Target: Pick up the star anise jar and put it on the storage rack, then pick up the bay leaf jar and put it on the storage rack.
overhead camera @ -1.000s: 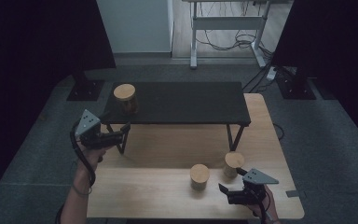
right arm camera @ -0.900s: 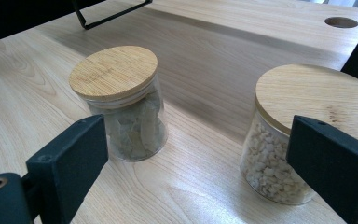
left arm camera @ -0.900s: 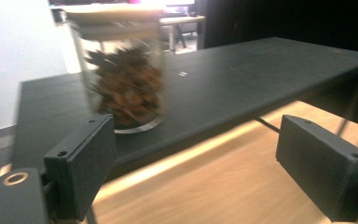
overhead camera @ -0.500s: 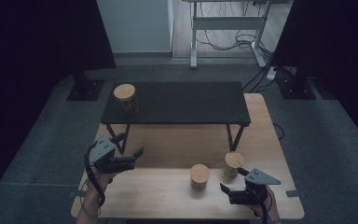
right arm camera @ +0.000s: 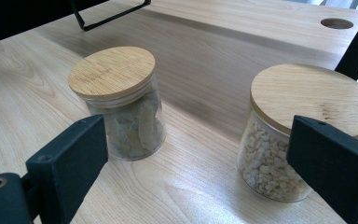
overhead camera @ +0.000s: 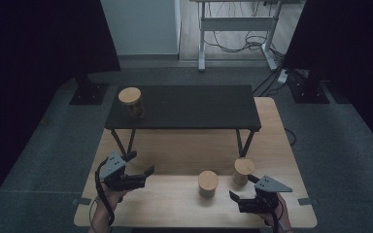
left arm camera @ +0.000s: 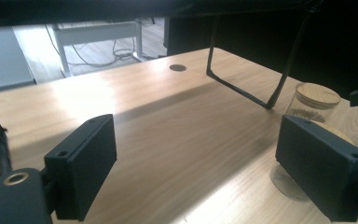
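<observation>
Three glass jars with bamboo lids are in play. One jar (overhead camera: 130, 102) stands on the black shelf's (overhead camera: 184, 107) left end. A jar of dried leaves (overhead camera: 208, 183) (right arm camera: 116, 100) and a jar of pale pebbles (overhead camera: 243, 171) (right arm camera: 289, 135) stand on the wooden table (overhead camera: 175, 155). My left gripper (overhead camera: 140, 164) (left arm camera: 205, 172) hovers low over the table's near left, open and empty, pointing toward those jars. One lidded jar (left arm camera: 314, 100) shows past its right jaw, which partly hides a nearer one. My right gripper (overhead camera: 242, 189) (right arm camera: 200, 168) is open just short of the two jars, touching neither.
The black shelf stands on thin metal legs (overhead camera: 243, 143) across the back of the table, with open room beneath it. A cable hole (right arm camera: 336, 23) pierces the tabletop. Grey carpet surrounds the table, and a white desk frame (overhead camera: 238, 29) stands far behind.
My left gripper has come down from beside the shelf's left legs to just above the table's near left. The right gripper and all jars have kept still.
</observation>
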Action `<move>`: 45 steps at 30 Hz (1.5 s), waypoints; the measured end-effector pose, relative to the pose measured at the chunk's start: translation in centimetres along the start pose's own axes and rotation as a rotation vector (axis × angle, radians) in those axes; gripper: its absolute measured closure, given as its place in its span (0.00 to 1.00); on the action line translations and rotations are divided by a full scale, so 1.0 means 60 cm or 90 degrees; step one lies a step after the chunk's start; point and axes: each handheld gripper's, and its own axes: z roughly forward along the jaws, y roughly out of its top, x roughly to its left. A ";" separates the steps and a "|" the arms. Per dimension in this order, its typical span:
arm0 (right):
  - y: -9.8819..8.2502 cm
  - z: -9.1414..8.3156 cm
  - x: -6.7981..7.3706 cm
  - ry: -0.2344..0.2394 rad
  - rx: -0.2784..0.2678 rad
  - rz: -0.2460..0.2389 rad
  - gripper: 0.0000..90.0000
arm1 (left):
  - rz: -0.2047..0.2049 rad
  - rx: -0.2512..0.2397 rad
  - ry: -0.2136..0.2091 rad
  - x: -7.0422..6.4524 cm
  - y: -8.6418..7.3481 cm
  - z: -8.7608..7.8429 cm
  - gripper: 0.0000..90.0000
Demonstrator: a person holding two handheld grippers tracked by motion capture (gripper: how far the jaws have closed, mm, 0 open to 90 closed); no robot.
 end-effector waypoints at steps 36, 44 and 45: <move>-0.001 0.003 0.013 0.000 0.008 -0.020 0.05 | -0.012 0.096 -0.048 -0.006 -0.080 0.048 0.13; -0.002 0.008 0.021 0.007 0.011 -0.027 0.05 | -0.012 0.105 -0.048 0.000 -0.091 0.050 0.13; -0.002 0.009 0.022 0.008 0.012 -0.028 0.05 | -0.012 0.106 -0.049 0.001 -0.092 0.051 0.12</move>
